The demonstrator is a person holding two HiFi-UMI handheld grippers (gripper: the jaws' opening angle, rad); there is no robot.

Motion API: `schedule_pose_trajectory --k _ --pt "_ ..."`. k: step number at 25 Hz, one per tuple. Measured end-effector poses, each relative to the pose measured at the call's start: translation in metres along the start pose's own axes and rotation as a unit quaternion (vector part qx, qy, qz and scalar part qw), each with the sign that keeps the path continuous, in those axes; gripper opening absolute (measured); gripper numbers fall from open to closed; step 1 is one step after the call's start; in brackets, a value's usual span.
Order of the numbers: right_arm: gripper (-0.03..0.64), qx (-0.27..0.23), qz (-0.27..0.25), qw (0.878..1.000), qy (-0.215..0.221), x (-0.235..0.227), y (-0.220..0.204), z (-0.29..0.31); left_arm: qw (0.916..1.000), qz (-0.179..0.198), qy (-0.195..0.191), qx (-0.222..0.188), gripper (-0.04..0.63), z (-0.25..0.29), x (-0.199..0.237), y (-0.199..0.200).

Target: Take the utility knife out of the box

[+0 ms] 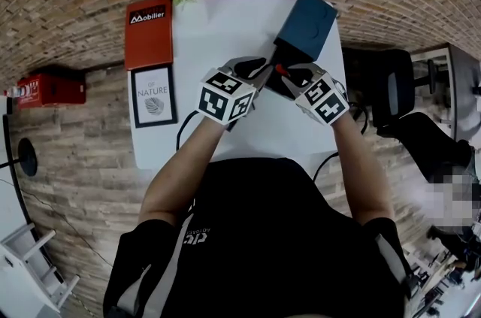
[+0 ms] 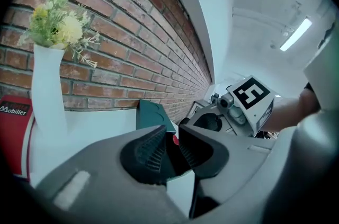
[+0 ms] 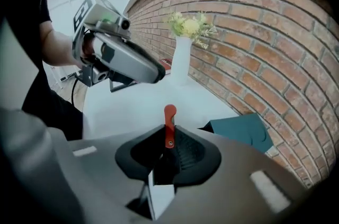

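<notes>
Plainly the right gripper [image 3: 168, 138] has the knife [image 3: 169, 117]: its jaws are closed on the lower part, and the pads hide everything below the red end. The knife's long axis runs the same way the jaws point, so the red end sticks straight out past their tips. What shows is slim and flat, bright red, rounded at the tip, with a small rivet or hole near the pads and a shallow notch along one edge. Whether a blade is out cannot be told. The box [image 3: 241, 130] is teal and lies flat on the white bench [image 3: 127, 106]. In the right gripper view it sits beyond and to the right of the knife, apart from it, so the knife looks clear of the box. In the head view the red end is just off the box's near end, on the side away from the brick wall. The left gripper [image 2: 172, 146] has its jaws apart and pressing on nothing, with a sliver of red and something dark showing in the gap beyond them. Its tips are just beside the knife's red end, on the side away from the box. As I read it, the right hand alone carries the load, and what remains is to draw the knife away from the box along its own axis.
</notes>
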State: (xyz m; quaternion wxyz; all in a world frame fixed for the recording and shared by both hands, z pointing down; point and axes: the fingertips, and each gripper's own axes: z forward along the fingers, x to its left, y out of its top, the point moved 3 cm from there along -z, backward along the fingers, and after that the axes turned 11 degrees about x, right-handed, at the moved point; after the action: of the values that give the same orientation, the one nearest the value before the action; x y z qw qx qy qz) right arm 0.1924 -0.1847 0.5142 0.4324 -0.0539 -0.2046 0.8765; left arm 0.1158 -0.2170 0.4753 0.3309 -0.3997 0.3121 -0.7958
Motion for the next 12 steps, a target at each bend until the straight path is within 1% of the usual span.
schedule_pose_trajectory --k 6,7,8,12 --pt "0.051 -0.046 -0.011 0.999 -0.007 0.009 0.018 -0.02 0.9999 0.006 -0.011 0.004 0.077 0.004 -0.009 0.001" --pt "0.005 -0.052 -0.012 0.999 -0.01 0.01 0.02 -0.023 0.9999 0.006 -0.013 0.004 0.077 0.004 -0.011 0.001" --pt "0.005 -0.057 -0.013 0.998 -0.012 0.011 0.021 -0.025 0.9999 0.006 -0.015 0.004 0.077 0.003 -0.012 0.001" --pt "0.003 -0.051 -0.006 0.999 -0.015 0.012 0.015 -0.022 0.9998 -0.004 -0.02 0.004 0.077 0.003 -0.013 -0.001"
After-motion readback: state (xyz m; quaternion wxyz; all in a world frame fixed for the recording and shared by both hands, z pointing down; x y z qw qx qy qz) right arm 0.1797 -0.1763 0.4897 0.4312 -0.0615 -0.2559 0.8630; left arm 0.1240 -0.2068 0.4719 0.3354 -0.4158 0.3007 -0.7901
